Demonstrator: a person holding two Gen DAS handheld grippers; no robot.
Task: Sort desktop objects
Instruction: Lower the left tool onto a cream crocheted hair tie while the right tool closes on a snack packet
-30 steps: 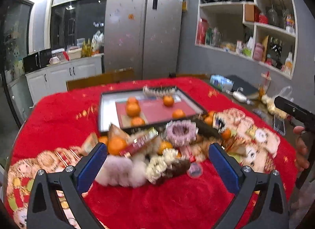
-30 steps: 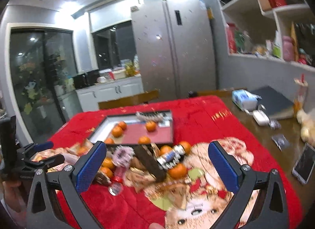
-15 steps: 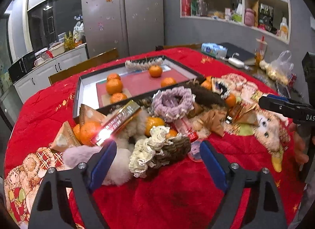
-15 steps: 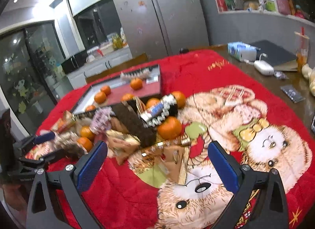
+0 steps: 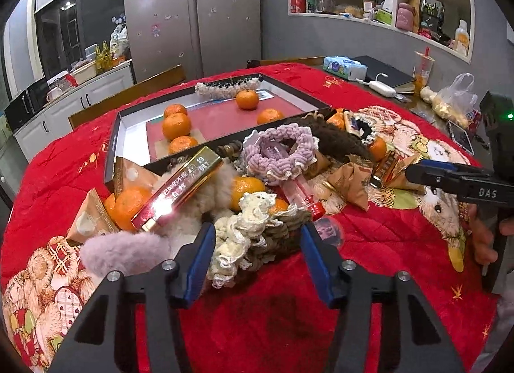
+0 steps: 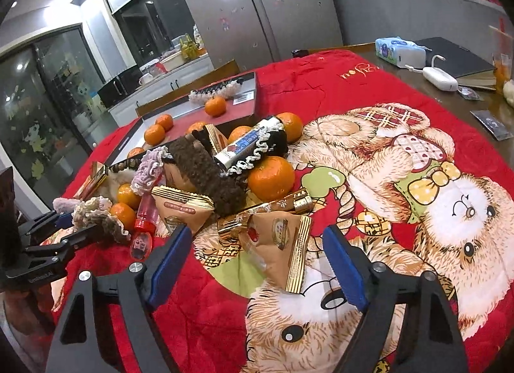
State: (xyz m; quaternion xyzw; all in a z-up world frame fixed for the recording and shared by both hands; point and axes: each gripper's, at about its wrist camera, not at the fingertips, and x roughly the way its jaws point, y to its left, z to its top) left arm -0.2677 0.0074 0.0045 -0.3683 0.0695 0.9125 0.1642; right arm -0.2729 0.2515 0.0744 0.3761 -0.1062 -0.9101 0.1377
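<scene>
My 2 grippers have dropped toward the pile, jaws just narrowing: left gripper (image 5: 255, 264) straddles the scrunchie (image 5: 253, 238), right gripper (image 6: 257, 265) the snack packet (image 6: 282, 244); neither clamped yet.

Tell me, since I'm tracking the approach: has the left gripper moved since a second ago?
Yes. The left gripper has come down and in toward the pile; the cream-and-brown scrunchie now sits between its closing jaws, untouched.

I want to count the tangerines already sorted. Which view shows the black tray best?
The left wrist view: the black tray lies open across the middle, its fruit in plain sight. The right wrist view shows it far off, edge-on, partly hidden behind the pile.
</scene>
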